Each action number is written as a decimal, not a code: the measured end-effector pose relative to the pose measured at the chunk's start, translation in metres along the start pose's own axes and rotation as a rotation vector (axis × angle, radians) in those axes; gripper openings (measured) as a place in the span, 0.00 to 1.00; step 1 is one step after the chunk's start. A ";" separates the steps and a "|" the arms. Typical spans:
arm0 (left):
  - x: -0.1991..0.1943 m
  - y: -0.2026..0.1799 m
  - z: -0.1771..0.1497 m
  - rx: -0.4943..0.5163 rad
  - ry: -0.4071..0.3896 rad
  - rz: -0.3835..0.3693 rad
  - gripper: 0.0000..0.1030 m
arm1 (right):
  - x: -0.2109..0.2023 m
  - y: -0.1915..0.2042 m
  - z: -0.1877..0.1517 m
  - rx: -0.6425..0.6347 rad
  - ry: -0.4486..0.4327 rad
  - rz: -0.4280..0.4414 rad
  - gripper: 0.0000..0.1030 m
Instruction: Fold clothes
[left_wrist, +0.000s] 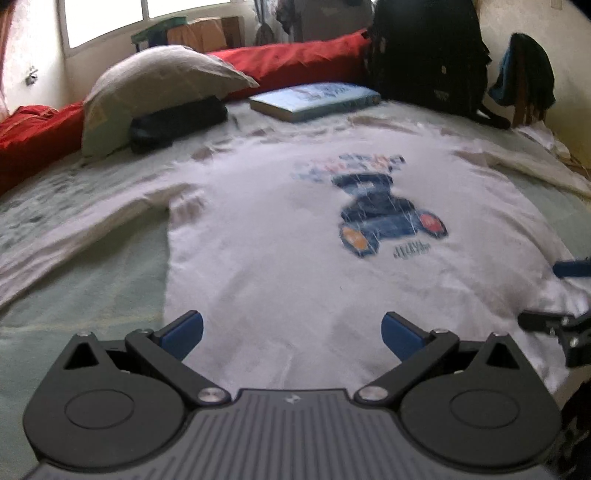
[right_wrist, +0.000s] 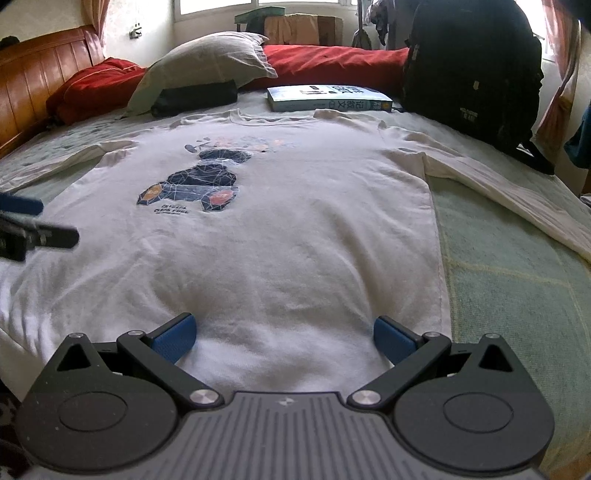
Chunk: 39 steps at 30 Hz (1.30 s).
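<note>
**On the bed: 1 white long-sleeved shirt, laid flat**

Across the pale green bedspread (right_wrist: 509, 295) lies the white shirt (right_wrist: 280, 221), front up, soft knit, lightly creased, sleeves spread to both sides, collar toward the pillow (right_wrist: 207, 62). Chest print (right_wrist: 192, 188): angular blue figure with orange patches.

Left tool (left_wrist: 291, 332): blue ribbed pads set wide apart, nothing between them, over the hem; this view is motion-blurred. Right tool (right_wrist: 284, 338): pads likewise apart, at the hem near the shirt's side edge.

Only the right view shows the wooden headboard (right_wrist: 40, 70) and sharp lettering on the blue book (right_wrist: 325, 98). Only the left view shows dark clothing (left_wrist: 524, 70) hung by the wall. Both show the black backpack (right_wrist: 472, 70), red bolster (right_wrist: 332, 62) and black pouch (right_wrist: 195, 98).
</note>
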<state>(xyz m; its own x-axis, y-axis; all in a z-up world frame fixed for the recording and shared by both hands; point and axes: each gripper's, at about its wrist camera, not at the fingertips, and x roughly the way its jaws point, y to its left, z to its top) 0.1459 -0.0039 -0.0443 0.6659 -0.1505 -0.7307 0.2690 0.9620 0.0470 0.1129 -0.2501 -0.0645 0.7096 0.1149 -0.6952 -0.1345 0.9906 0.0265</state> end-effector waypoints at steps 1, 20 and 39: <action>0.002 0.000 -0.005 -0.009 0.016 -0.006 0.99 | 0.000 0.000 0.000 0.000 0.000 0.000 1.00; 0.034 0.091 0.083 -0.027 -0.143 0.087 0.99 | 0.018 0.062 0.022 -0.111 0.032 0.063 1.00; 0.088 0.130 0.100 -0.073 -0.084 -0.083 0.99 | 0.022 0.056 0.014 -0.123 -0.035 0.111 1.00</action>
<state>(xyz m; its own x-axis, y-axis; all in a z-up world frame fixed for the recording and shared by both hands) 0.3089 0.0848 -0.0340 0.7000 -0.2457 -0.6705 0.2762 0.9590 -0.0631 0.1303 -0.1907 -0.0683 0.7092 0.2276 -0.6672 -0.2956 0.9552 0.0116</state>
